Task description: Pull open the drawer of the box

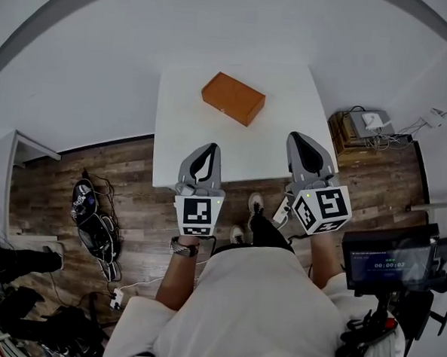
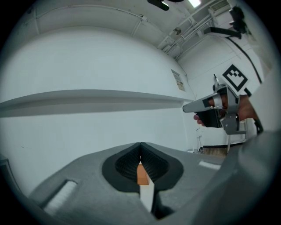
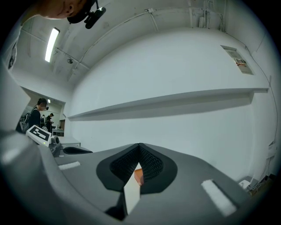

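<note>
Left gripper [image 1: 209, 147] and right gripper [image 1: 299, 137], both closed and empty, hover at the desk's [image 1: 181, 134] near edge, aligned for approach to the box [image 1: 233, 97] near the far edge; its drawer pull is apparently not visible.

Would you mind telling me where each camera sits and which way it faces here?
Head view: on the person's head, looking steeply down at the table with the box; torso, left gripper and right gripper show.
Left gripper view: on the left gripper, level along its shut jaws toward the wall; right gripper shows at right.
Right gripper view: on the right gripper, level along its shut jaws toward the wall; left gripper shows at left.
Shared: both gripper views glimpse the box.
</note>
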